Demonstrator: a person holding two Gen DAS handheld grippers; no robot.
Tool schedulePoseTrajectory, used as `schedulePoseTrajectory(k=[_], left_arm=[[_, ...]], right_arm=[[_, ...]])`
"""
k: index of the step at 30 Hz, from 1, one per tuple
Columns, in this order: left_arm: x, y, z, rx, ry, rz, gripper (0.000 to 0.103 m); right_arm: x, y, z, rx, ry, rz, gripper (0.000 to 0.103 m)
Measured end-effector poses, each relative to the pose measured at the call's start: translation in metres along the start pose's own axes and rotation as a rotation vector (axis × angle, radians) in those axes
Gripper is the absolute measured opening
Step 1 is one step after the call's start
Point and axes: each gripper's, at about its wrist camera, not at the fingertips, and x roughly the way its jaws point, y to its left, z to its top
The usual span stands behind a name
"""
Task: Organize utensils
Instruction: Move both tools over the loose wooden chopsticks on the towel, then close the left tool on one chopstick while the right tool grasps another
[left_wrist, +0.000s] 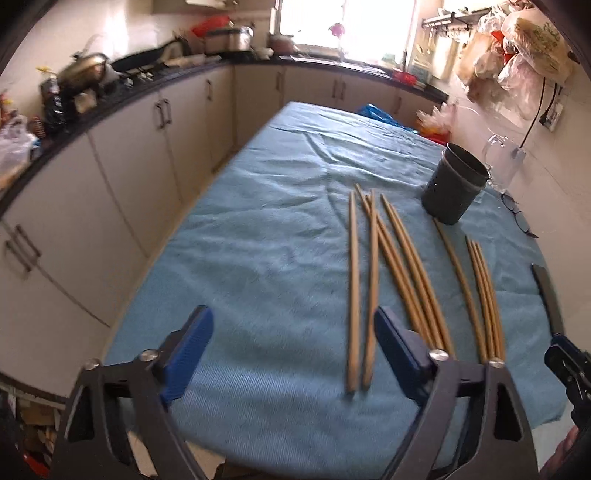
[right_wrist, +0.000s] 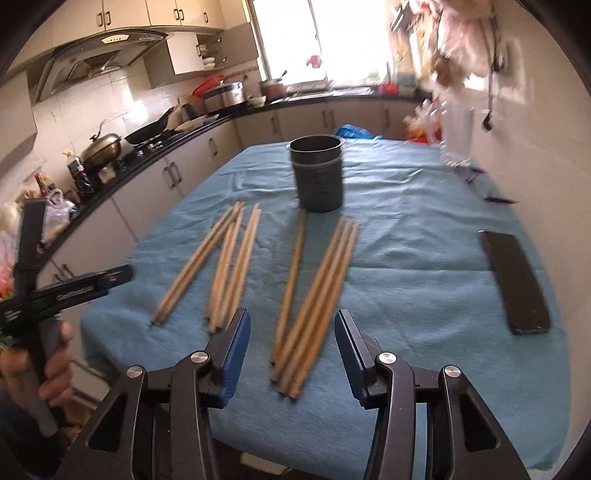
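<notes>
Chopsticks (right_wrist: 314, 295) of pale wood lie loose on the blue cloth (right_wrist: 406, 258) before the dark round holder (right_wrist: 319, 173), none gathered yet, so both the left gripper (left_wrist: 291, 354) and right gripper (right_wrist: 291, 354), jaws spread and empty, must next descend and pinch a bundle.
</notes>
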Motion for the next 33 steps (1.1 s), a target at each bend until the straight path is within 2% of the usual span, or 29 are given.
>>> schedulePoseTrajectory(k=[6,9,11,13,19,21,23,26,30,33], left_arm=[[0.046,-0.012,0.041,0.015,0.129,-0.095,0.073],[0.071,-0.019,0.057,0.01,0.188,-0.11,0.066],[0.084,-0.023,0.063,-0.002,0.216,-0.093,0.056],[0.095,-0.03,0.067,0.017,0.237,-0.097,0.056],[0.113,-0.042,0.074,0.05,0.256,-0.047,0.052],[0.118,-0.043,0.074,0.066,0.257,0.0,0.043],[0.119,-0.042,0.074,0.082,0.24,0.041,0.029],[0.116,-0.035,0.074,0.076,0.238,0.043,0.021],[0.111,-0.019,0.072,0.048,0.237,0.052,0.02],[0.108,-0.012,0.071,0.041,0.236,0.031,0.02]], right_arm=[[0.017,0.006,0.035,0.038,0.032,0.074,0.046],[0.03,0.012,0.053,0.049,0.062,0.102,0.044],[0.037,0.016,0.063,0.055,0.075,0.117,0.044],[0.043,0.018,0.07,0.061,0.081,0.109,0.044],[0.061,0.017,0.085,0.08,0.108,0.087,0.044],[0.069,0.017,0.088,0.082,0.126,0.074,0.044],[0.076,0.019,0.089,0.076,0.15,0.063,0.044],[0.088,0.025,0.092,0.062,0.172,0.056,0.041],[0.109,0.028,0.095,0.058,0.215,0.049,0.035],[0.128,0.029,0.099,0.067,0.252,0.044,0.032]])
